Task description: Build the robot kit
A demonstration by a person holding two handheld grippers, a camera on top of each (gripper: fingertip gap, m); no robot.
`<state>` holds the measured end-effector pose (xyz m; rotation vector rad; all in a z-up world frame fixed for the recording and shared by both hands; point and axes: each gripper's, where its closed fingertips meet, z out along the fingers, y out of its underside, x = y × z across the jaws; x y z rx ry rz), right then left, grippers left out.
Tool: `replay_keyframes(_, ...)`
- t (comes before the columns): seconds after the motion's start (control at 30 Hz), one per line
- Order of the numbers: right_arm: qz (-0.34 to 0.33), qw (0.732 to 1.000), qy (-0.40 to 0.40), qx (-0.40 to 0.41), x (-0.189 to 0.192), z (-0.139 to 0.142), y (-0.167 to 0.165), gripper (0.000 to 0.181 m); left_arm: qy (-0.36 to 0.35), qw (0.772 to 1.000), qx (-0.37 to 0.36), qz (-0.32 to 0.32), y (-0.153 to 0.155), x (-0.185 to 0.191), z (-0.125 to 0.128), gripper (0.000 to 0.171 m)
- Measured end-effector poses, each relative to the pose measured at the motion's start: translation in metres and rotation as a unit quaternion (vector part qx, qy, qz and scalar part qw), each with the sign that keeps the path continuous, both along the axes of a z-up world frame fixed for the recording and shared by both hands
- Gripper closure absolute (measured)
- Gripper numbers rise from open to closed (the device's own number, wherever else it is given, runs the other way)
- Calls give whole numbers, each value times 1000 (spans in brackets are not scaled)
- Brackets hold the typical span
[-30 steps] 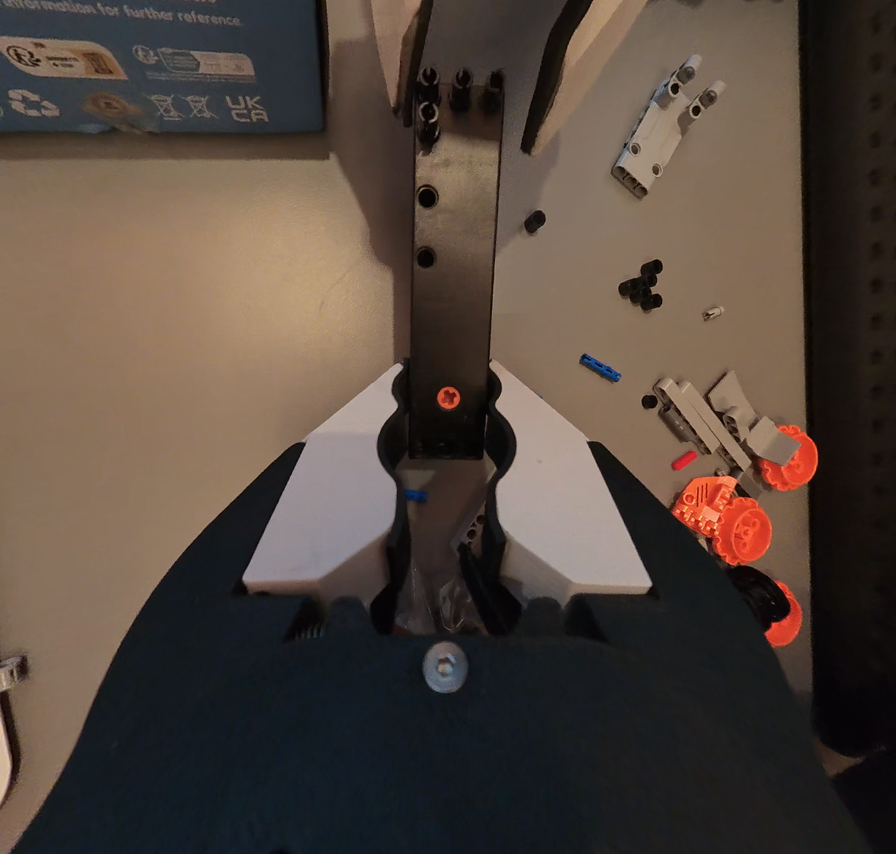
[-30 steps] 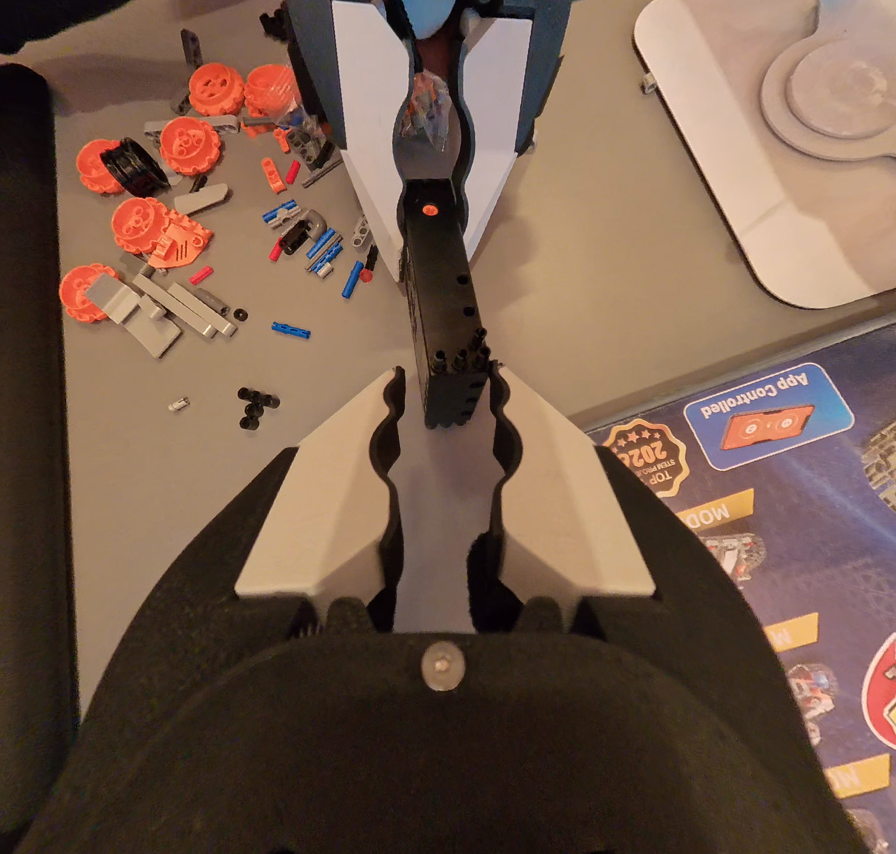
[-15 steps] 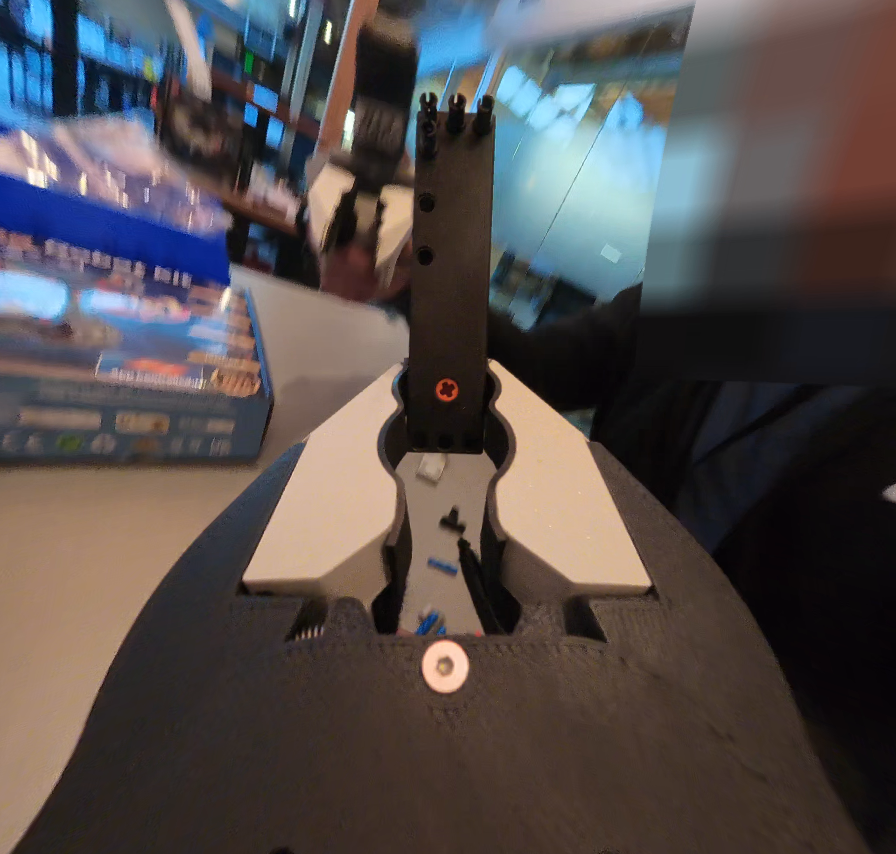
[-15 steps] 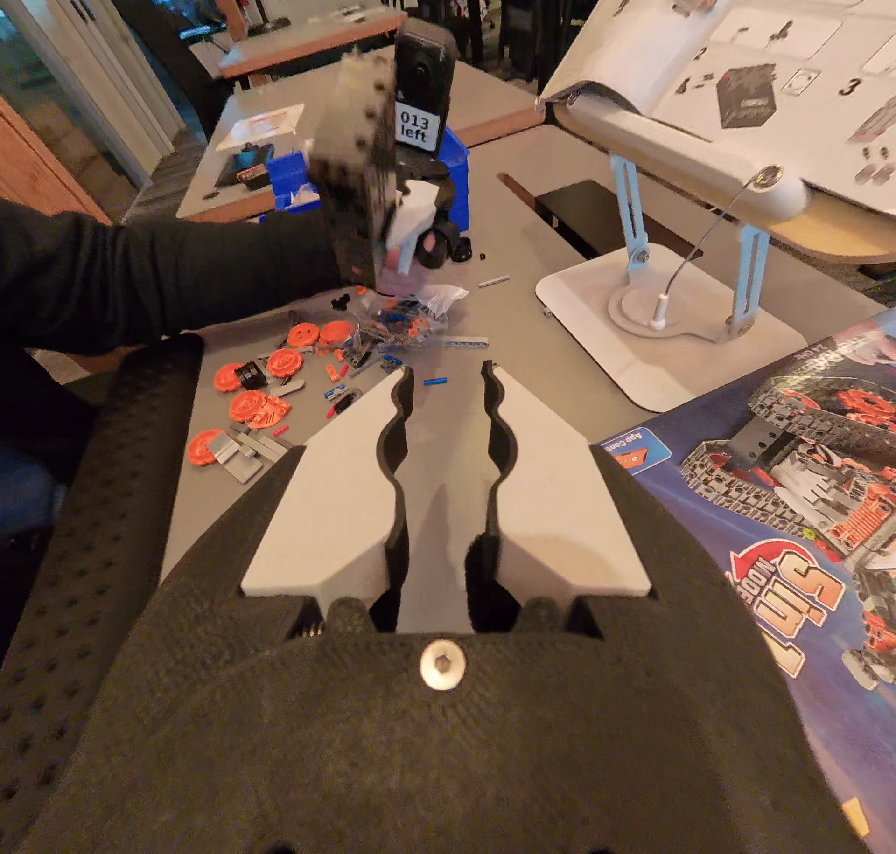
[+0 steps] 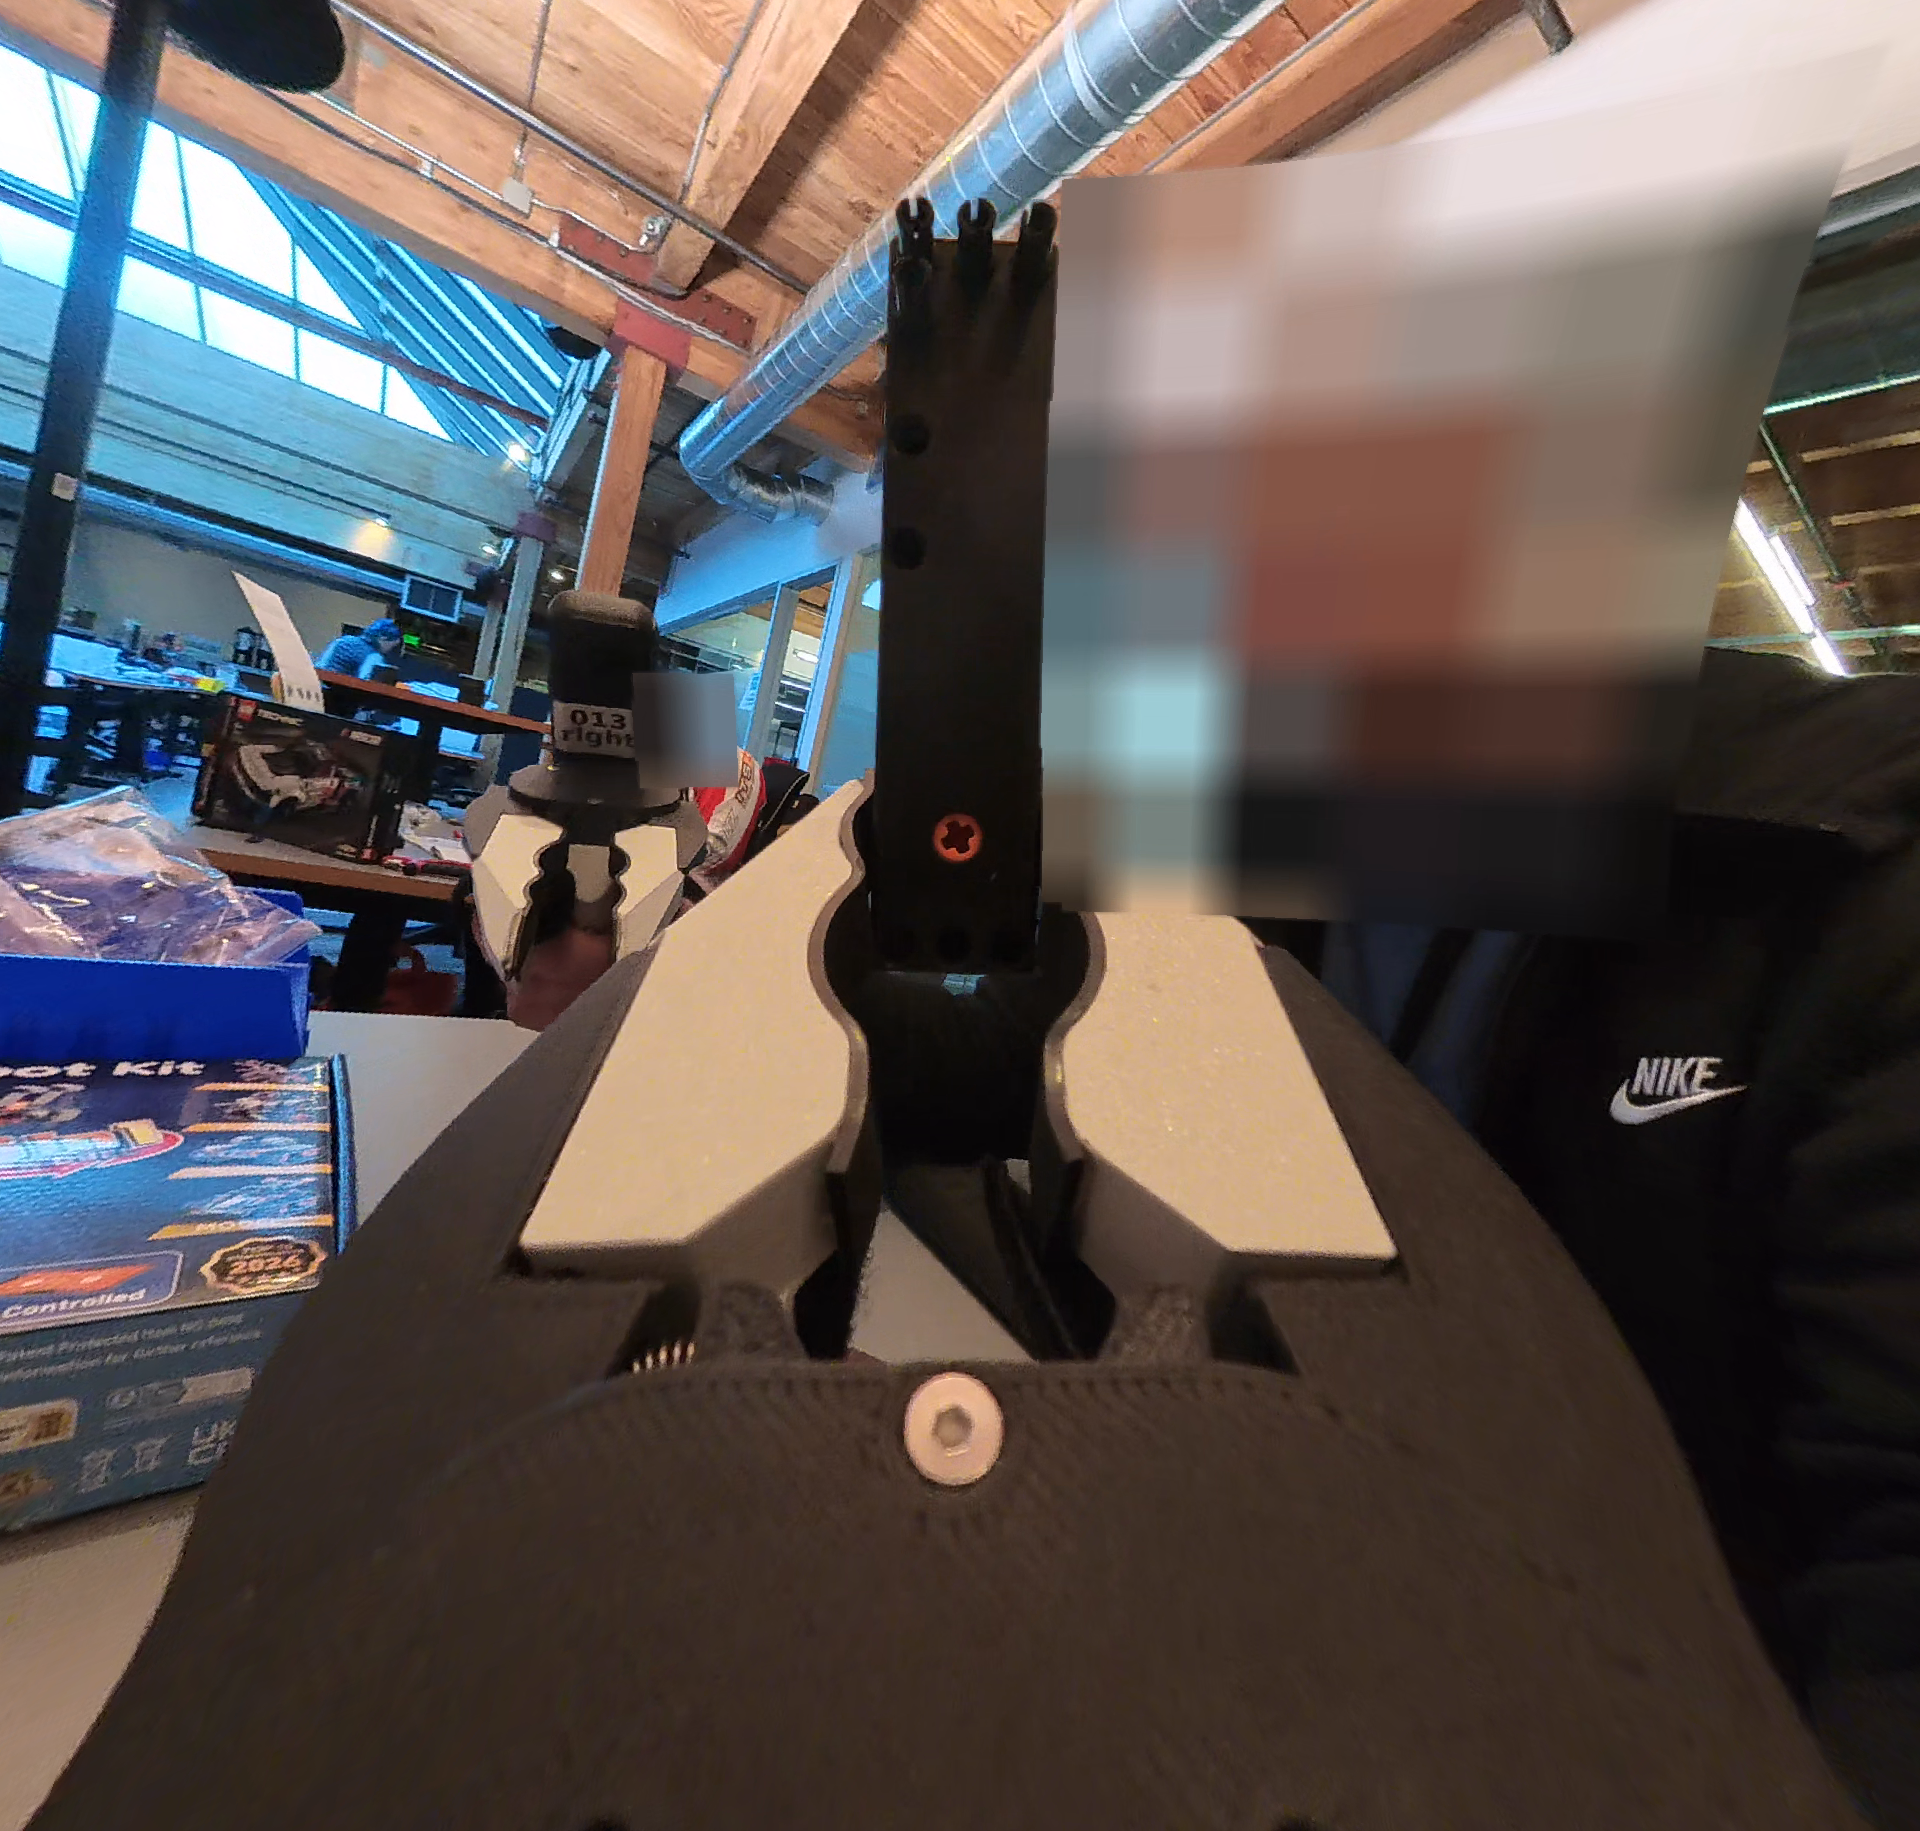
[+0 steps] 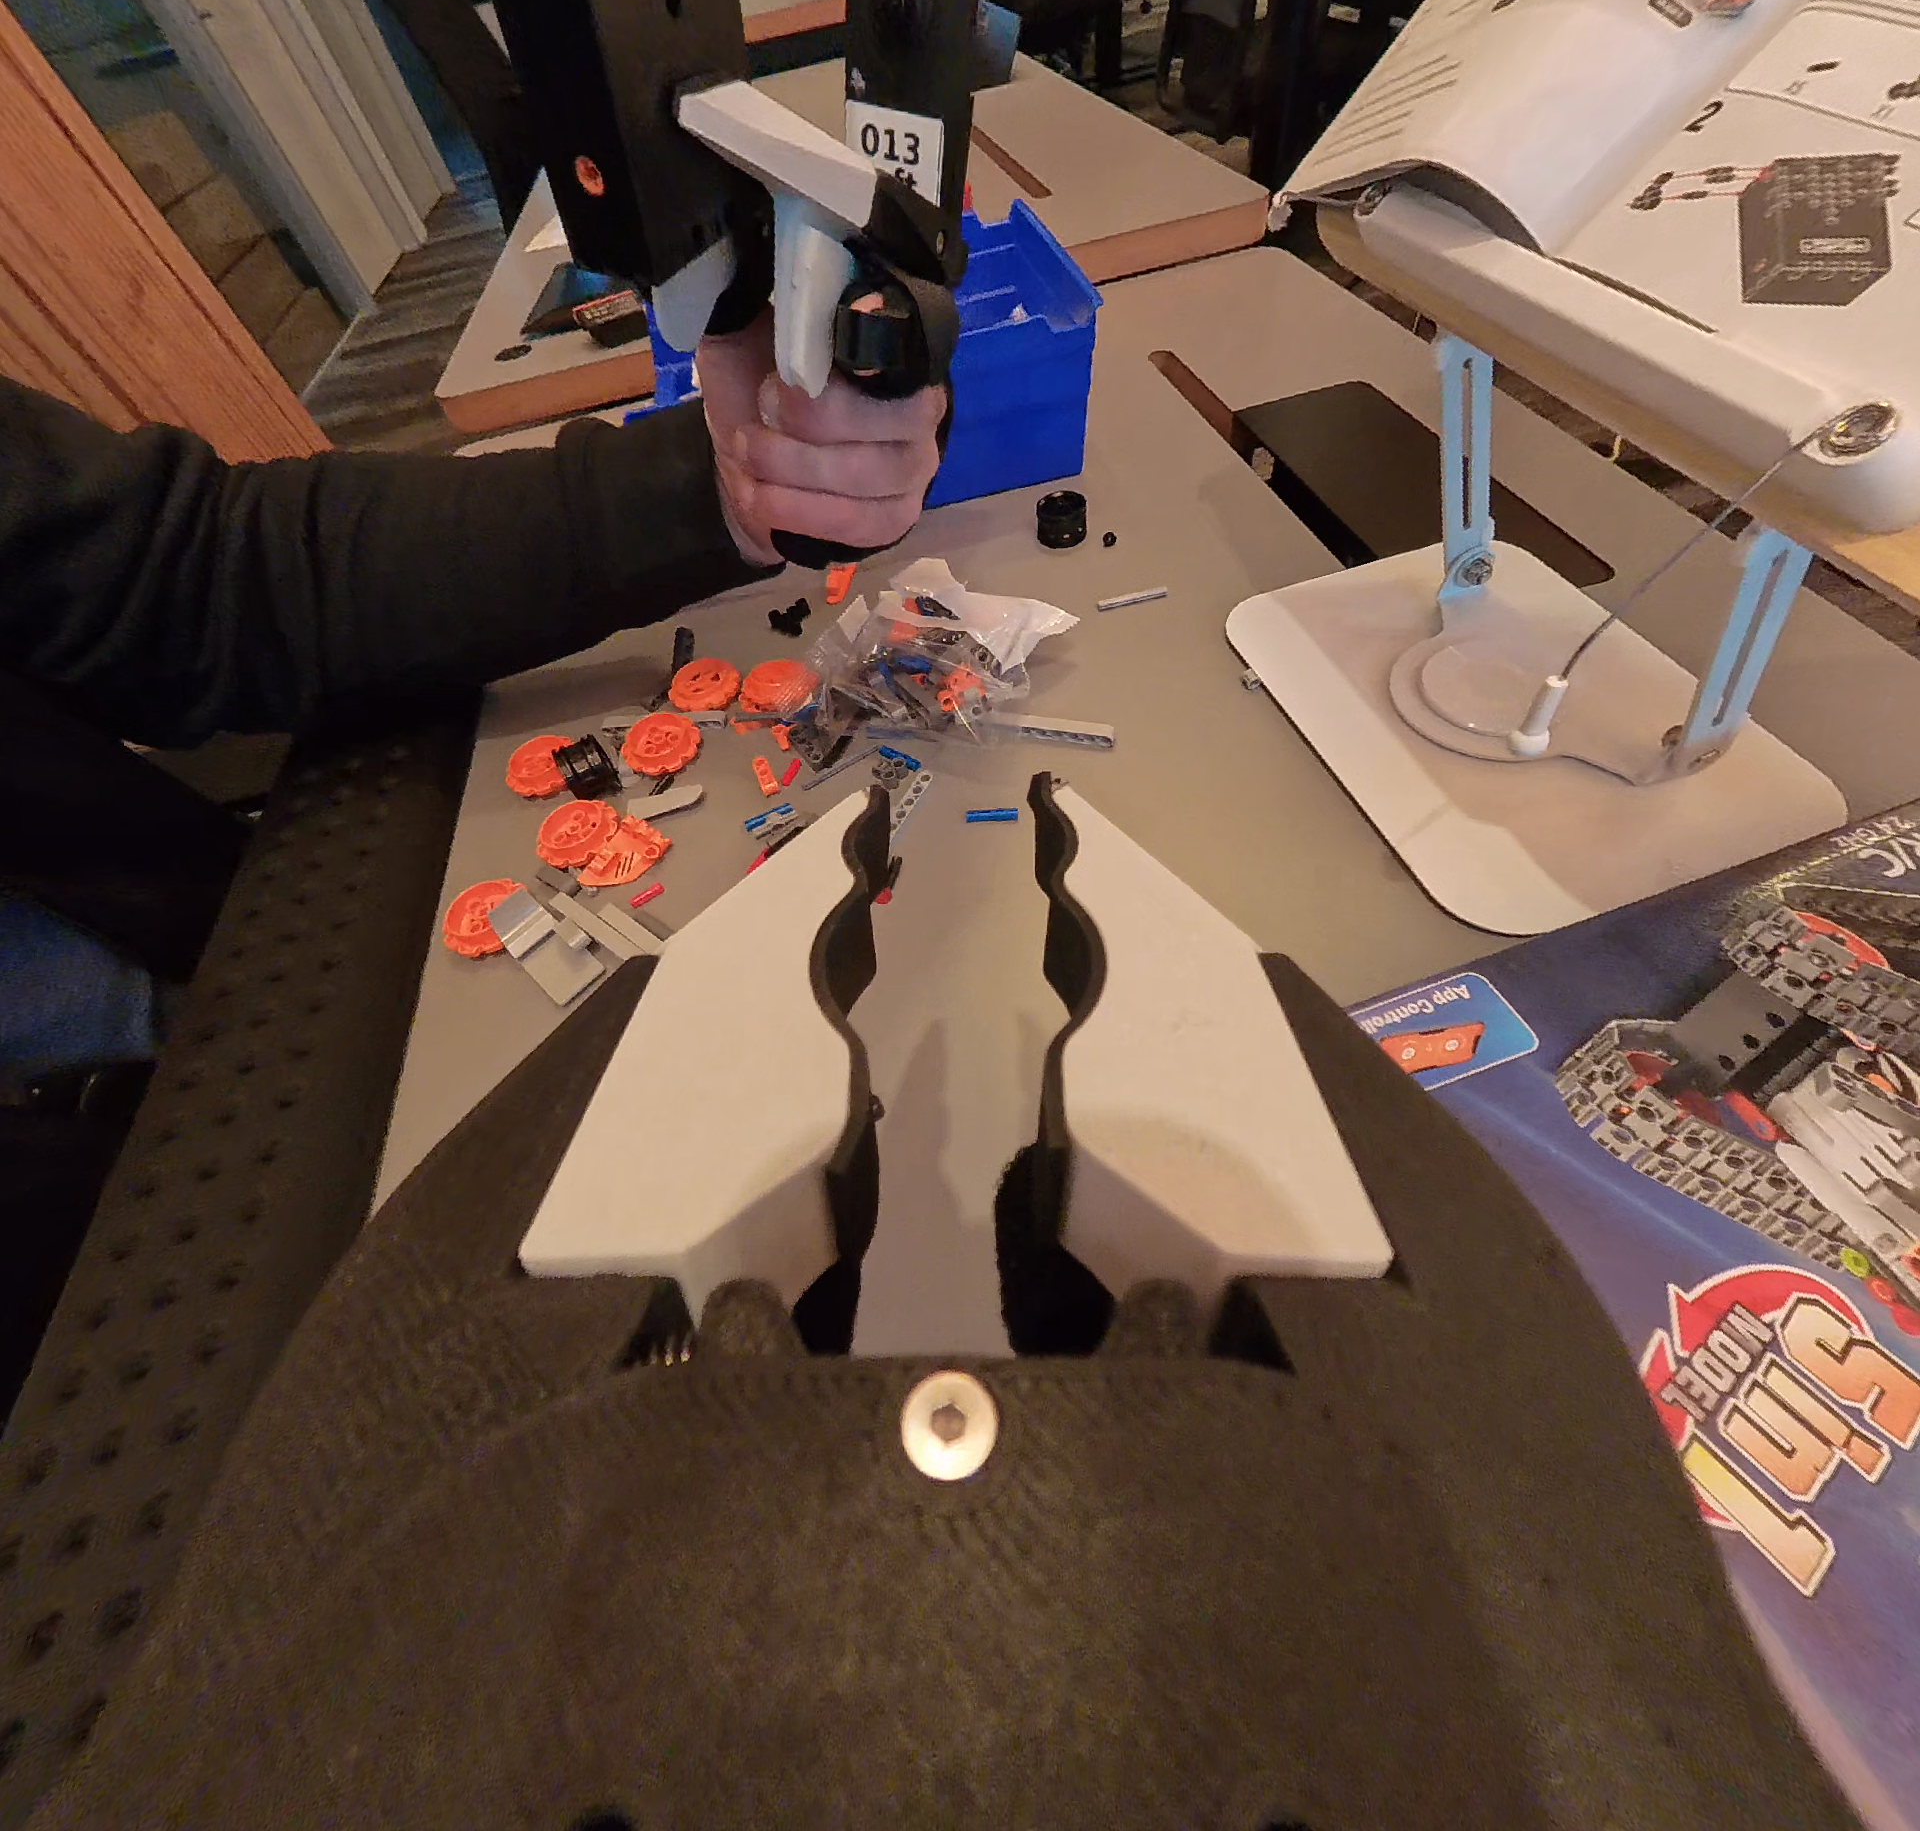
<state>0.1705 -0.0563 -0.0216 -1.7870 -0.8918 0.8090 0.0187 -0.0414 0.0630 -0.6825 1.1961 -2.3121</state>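
Observation:
My left gripper [image 5: 956,846] is shut on the lower end of a long black block [image 5: 966,555] that has an orange cross-hole and black pins on its top end. It holds the block upright in the air, well above the table. In the right wrist view a hand holds that gripper [image 6: 675,212] and the block [image 6: 613,88] at the upper left. My right gripper [image 6: 956,805] is open and empty, low over the grey table [image 6: 1195,825], apart from the block. It also shows far off in the left wrist view [image 5: 566,877].
Orange wheels [image 6: 571,831], grey beams [image 6: 561,934], small blue and black pins and a clear bag of parts [image 6: 925,669] lie on the table ahead. A white stand [image 6: 1507,742] with an open booklet is at the right, a blue printed box [image 6: 1714,1158] at the near right, and a blue bin [image 6: 1018,358] behind. Some 20 cm of space lies between my two pairs of fingers.
My left gripper swung up from pointing down at the table to pointing upward, carrying the block. My right gripper drew back from the block's pin end and stayed open.

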Motion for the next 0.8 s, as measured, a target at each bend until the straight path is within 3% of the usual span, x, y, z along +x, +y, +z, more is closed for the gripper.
replay_keyframes(0.8,19,1000,-12,-15,-8,-12,-2,155,-46,999,1,-19,-8,-19,19,147)
